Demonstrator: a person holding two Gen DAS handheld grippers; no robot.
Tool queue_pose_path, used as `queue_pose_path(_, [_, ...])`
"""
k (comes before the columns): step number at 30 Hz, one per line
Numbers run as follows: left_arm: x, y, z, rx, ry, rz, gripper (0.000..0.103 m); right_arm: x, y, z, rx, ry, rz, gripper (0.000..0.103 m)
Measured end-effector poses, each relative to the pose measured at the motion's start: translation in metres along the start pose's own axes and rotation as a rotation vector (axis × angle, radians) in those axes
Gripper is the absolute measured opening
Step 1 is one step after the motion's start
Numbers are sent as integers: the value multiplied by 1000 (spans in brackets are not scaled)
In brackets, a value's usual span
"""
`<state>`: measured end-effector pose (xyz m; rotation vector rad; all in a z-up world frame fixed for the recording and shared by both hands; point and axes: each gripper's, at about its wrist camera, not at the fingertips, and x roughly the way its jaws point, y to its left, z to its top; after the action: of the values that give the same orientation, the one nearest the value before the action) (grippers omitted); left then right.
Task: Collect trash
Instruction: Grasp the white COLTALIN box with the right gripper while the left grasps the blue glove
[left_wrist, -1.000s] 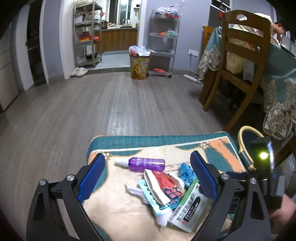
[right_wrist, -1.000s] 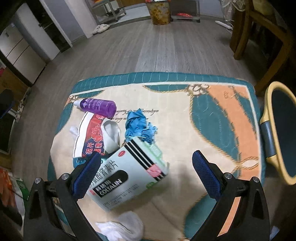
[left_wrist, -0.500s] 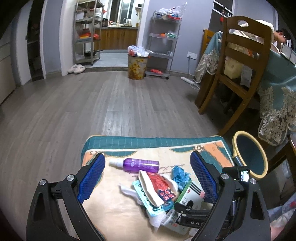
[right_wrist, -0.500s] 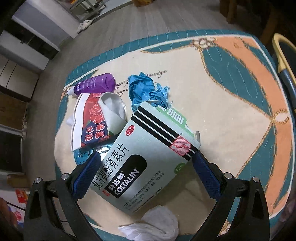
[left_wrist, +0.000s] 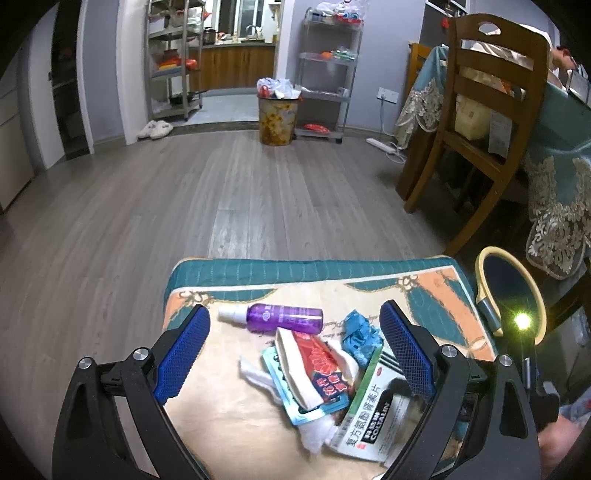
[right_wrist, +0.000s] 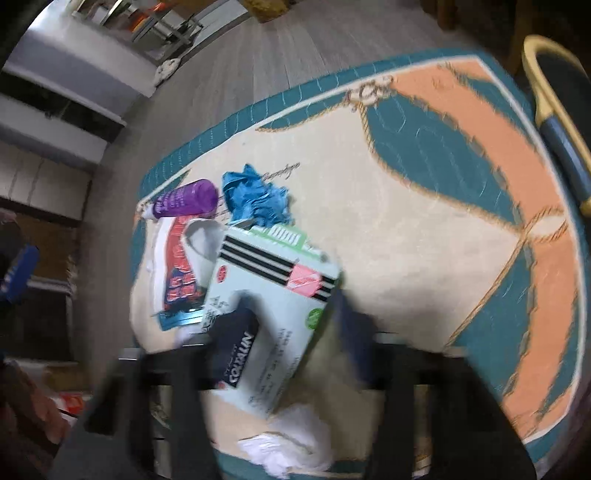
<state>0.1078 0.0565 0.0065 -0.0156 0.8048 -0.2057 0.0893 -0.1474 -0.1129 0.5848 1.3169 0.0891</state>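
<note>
Trash lies on a patterned table mat: a purple spray bottle, a crumpled blue glove, a red and white packet, white tissue and a pale green medicine box. My right gripper is blurred and low over the box. Its jaws are closing with the box between them; one finger overlaps the box's left part, the other is at its right edge. My left gripper hovers open above the pile, holding nothing.
A dark bin with a yellow rim stands just off the mat's right edge. A wooden chair and a draped table are at the right. A full flowered bin stands far across the wooden floor.
My right gripper has sunk toward the medicine box and rolled, so the mat now looks tilted, and its jaws have narrowed around the box. The left gripper has stayed almost still.
</note>
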Motion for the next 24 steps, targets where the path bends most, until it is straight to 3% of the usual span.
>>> queue_pose_path(8, [2,-5,-4,39,9,5,93,28,26,-4,-61,29,-48,87])
queue_pose_path(12, [2,-2,-3,24,12,-5,93,37,42,-8,-210,36,-155,92])
queue_pose_path(18, [1,-4,-2,16,10,-21,93,19,23,-11,-200,41,-145,81])
queue_pose_path(24, [14,-12,-5,44,52,-4,93,-12,5,7,-222,-13,-151,81])
